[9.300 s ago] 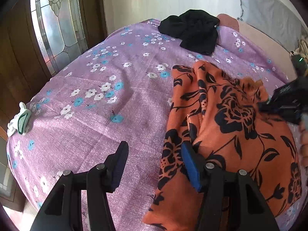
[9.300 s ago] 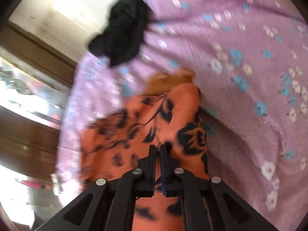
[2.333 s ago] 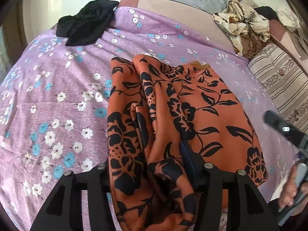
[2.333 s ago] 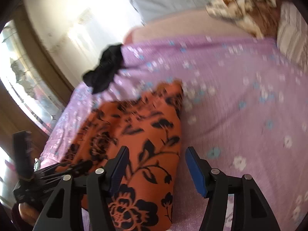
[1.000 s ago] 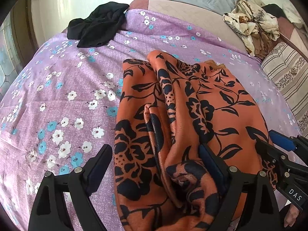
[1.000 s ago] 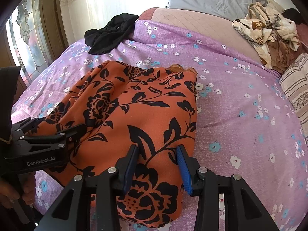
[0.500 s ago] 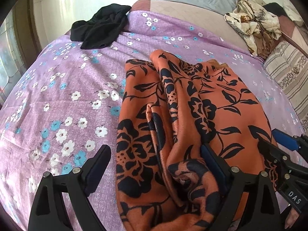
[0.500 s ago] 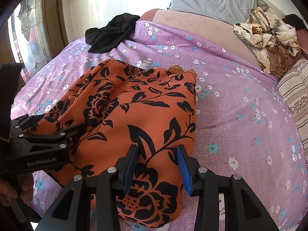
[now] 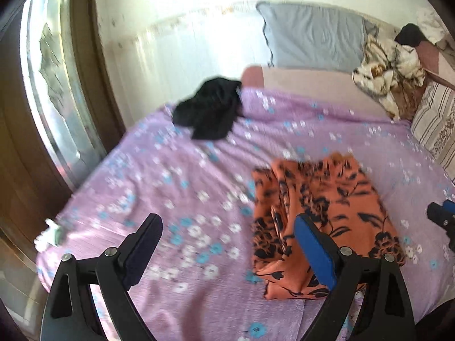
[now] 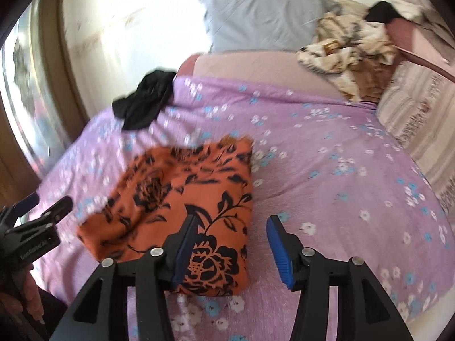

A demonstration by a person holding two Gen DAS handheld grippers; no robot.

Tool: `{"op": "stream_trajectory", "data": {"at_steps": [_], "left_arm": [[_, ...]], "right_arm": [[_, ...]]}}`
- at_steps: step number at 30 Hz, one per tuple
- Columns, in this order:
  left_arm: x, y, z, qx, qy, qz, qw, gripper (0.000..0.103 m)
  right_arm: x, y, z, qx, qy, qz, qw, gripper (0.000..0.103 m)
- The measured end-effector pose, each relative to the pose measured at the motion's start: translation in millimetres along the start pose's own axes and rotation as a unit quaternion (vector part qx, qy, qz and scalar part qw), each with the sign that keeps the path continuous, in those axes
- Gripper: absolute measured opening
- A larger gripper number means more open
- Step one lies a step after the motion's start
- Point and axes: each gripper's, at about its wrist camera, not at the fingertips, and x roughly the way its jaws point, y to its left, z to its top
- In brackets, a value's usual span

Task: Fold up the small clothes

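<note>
The orange cloth (image 10: 187,204) lies folded on the bed (image 10: 327,170), well short of the black garment (image 10: 145,102) at the far edge. My right gripper (image 10: 230,244) has just been opening; it stands released, nothing between its pads. My left gripper (image 9: 227,244) is spread wide and empty too. I'd lift both straight clear of the cloth, so the fold stays undisturbed, before reaching for the black garment.

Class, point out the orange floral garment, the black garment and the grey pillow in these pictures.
orange floral garment (image 10: 182,199), right wrist view, middle of its top layer
black garment (image 9: 210,113), left wrist view, centre of the heap
grey pillow (image 9: 312,39), left wrist view, its front face
</note>
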Motion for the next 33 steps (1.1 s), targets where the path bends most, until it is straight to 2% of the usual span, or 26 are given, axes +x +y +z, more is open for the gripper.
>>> {"op": "stream_trajectory", "data": {"at_steps": [2, 5, 16, 26, 33], "left_arm": [[-19.1, 2.5, 8.0, -0.001, -0.015, 0.005, 0.9999, 0.095], [-47.6, 7.0, 17.3, -0.011, -0.039, 0.002, 0.9992, 0.099], [-126.4, 15.9, 34.5, -0.010, -0.102, 0.031, 0.9943, 0.099], [-183.7, 31.5, 49.6, -0.022, -0.148, 0.020, 0.9885, 0.099], [-200.5, 37.5, 53.6, -0.028, -0.159, 0.012, 0.9868, 0.099]], "right_arm": [[-20.0, -5.9, 5.1, 0.020, -0.012, 0.007, 1.000, 0.064], [-47.9, -8.1, 8.8, 0.042, -0.024, 0.010, 0.999, 0.068], [-131.3, 8.9, 19.8, 0.021, -0.089, 0.003, 0.996, 0.068], [-190.1, 26.4, 28.2, -0.008, -0.153, -0.005, 0.988, 0.069], [-211.2, 34.6, 30.3, -0.018, -0.174, -0.007, 0.985, 0.069]]}}
